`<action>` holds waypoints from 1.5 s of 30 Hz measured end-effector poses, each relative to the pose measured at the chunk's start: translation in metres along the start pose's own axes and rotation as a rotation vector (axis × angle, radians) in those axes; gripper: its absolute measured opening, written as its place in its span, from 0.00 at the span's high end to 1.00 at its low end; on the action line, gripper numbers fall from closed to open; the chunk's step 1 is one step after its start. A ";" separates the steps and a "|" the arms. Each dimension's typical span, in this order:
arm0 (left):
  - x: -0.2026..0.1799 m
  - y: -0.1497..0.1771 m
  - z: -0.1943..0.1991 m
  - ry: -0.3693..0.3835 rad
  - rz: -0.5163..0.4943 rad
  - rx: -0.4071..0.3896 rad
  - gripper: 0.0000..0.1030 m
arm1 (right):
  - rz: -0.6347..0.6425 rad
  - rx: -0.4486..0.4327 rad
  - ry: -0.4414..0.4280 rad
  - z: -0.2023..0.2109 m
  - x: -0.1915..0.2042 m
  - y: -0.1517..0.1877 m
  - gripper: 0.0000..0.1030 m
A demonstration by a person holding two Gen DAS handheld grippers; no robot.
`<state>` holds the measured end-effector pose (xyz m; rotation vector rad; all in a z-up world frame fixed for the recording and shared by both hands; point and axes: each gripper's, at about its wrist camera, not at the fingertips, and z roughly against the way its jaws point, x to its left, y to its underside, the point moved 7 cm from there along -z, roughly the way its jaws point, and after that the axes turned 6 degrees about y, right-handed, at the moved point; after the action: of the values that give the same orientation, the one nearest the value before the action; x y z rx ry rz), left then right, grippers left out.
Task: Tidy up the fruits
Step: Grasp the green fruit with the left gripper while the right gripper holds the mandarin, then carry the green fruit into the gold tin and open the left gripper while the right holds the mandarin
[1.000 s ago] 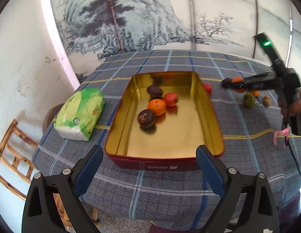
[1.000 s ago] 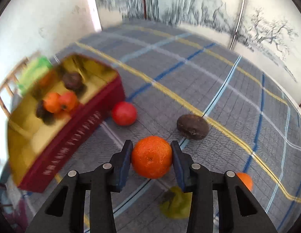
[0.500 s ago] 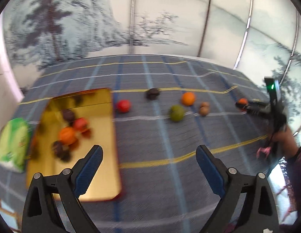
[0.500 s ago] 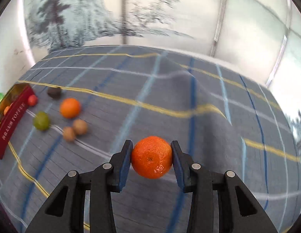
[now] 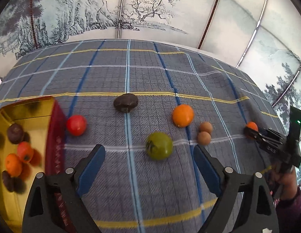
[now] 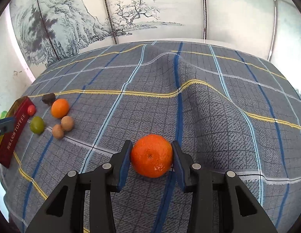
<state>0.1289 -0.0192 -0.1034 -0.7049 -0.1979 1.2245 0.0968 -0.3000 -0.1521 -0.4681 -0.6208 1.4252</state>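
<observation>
My right gripper is shut on an orange mandarin, low over the checked cloth; it also shows in the left wrist view at the far right. My left gripper is open and empty, with a green fruit just ahead between its fingers. On the cloth lie a red tomato, a dark brown fruit, an orange and two small brown fruits. A red tin with a gold inside at the left holds several fruits.
The cloth has a raised fold ahead of my right gripper. A painted screen stands behind the table. The red tin's side shows at the left of the right wrist view.
My left gripper has swung right from over the tin to the loose fruits. My right gripper has carried the mandarin away from the tin to the table's right side.
</observation>
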 end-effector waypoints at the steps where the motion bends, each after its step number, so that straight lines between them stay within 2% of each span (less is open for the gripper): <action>1: 0.000 0.000 -0.005 -0.002 0.001 0.003 0.16 | 0.005 0.000 -0.003 0.000 0.001 0.000 0.60; 4: 0.000 -0.001 -0.019 -0.017 -0.010 0.021 0.29 | 0.012 0.005 -0.013 0.000 0.002 0.001 0.59; 7: -0.003 0.002 -0.032 -0.032 -0.036 0.048 0.32 | 0.005 0.011 -0.027 -0.001 0.001 0.001 0.59; 9: -0.004 0.004 -0.039 -0.039 -0.047 0.051 0.41 | 0.001 0.011 -0.031 0.000 0.000 0.001 0.59; 10: -0.005 0.007 -0.043 -0.032 -0.053 0.063 0.57 | 0.000 0.011 -0.032 0.000 0.000 0.001 0.59; 11: -0.005 0.008 -0.046 -0.026 -0.058 0.072 0.68 | 0.001 0.011 -0.032 0.000 0.000 0.001 0.59; 12: -0.006 0.007 -0.044 -0.061 -0.085 0.051 0.68 | 0.000 0.012 -0.032 0.000 0.000 0.001 0.59; 16: -0.015 0.013 -0.041 -0.092 -0.130 0.050 0.68 | 0.001 0.012 -0.030 0.000 0.000 0.001 0.59; 26: -0.036 0.020 0.010 -0.055 -0.107 -0.015 0.68 | 0.010 0.014 -0.018 -0.001 0.001 0.002 0.59; 31: -0.038 0.024 0.037 -0.061 -0.096 -0.048 0.68 | 0.023 0.016 0.000 -0.002 0.004 0.002 0.59; 37: -0.029 0.028 0.069 -0.110 -0.104 -0.102 0.68 | 0.044 0.019 0.030 -0.002 0.007 0.001 0.59; 45: 0.005 0.036 0.098 -0.162 -0.053 -0.142 0.68 | 0.078 0.023 0.069 -0.004 0.012 0.001 0.59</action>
<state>0.0533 0.0294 -0.0502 -0.7189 -0.4384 1.2253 0.0989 -0.2882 -0.1542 -0.5262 -0.5349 1.4816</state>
